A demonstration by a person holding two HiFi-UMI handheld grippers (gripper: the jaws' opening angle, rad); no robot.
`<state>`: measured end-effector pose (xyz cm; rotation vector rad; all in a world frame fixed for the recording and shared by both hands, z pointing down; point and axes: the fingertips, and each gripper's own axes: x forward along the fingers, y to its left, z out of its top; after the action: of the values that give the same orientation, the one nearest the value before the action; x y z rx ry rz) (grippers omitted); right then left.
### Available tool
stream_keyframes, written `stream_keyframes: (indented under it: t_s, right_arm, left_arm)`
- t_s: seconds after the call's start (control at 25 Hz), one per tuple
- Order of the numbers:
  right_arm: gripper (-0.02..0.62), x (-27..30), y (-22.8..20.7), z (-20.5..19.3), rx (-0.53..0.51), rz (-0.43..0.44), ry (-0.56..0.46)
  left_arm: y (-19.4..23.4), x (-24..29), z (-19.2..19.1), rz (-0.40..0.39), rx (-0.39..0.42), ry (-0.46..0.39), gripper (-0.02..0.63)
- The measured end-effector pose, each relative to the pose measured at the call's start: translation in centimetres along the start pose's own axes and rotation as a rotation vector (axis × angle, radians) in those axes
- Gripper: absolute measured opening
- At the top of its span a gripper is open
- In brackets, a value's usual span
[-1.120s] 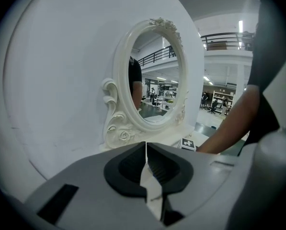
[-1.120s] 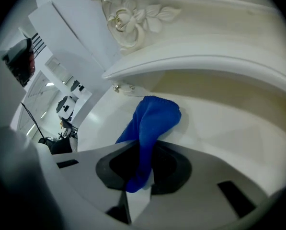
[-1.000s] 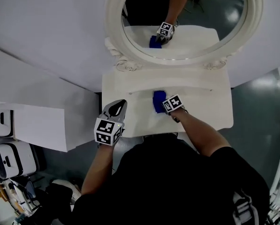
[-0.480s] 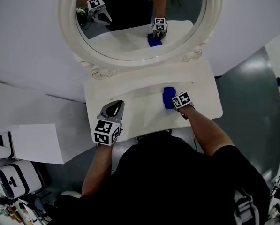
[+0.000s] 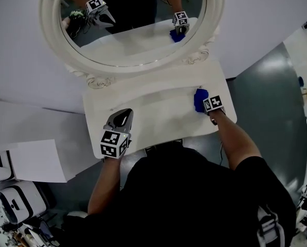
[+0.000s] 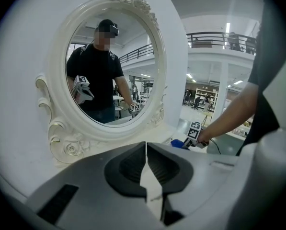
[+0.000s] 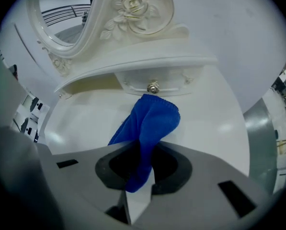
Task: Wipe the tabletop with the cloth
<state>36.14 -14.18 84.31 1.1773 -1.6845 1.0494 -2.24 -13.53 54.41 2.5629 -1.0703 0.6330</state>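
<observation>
A blue cloth lies pressed on the white tabletop near its right end, and my right gripper is shut on it. In the right gripper view the cloth runs out from between the jaws of the right gripper toward a small drawer knob. My left gripper rests over the table's front left part, jaws shut with nothing between them. In the left gripper view the left gripper points at the mirror, with the cloth far off at the right.
An oval mirror in a carved white frame stands at the back of the table and reflects both grippers. The table's right edge is close to the cloth. White boxes and clutter sit on the floor at the left.
My right gripper has dragged the blue cloth rightward across the tabletop, from about the middle to near the right end. The left gripper has stayed over the front left.
</observation>
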Motion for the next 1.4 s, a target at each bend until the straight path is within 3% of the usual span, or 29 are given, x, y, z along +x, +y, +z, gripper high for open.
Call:
stream_keyframes:
  t_s: [0.36,0.76,0.92,1.4]
  right_arm:
    - [0.055,-1.7,-4.8,-1.3,0.033,-0.107,0.008]
    - [0.04,-1.4,-3.5,-0.7,0.07,-0.137,0.017]
    - [0.043,-0.7,2.8,1.4,0.036,-0.016,-0.024]
    - [0.043,2.4,32.2,7.3,-0.361,0.382,-0.025]
  left_arm:
    - [0.1,-0.4,-0.2,0.016,-0.004,0.005,0.02]
    - [0.8,-1.7,-1.3,0.04,-0.021,0.0,0.02]
    - [1.6,-3.1,-1.4,0.064,-0.033,-0.014,0.02]
    - [5.4,-9.0,-4.2,0.178,-0.101,-0.033,0.02]
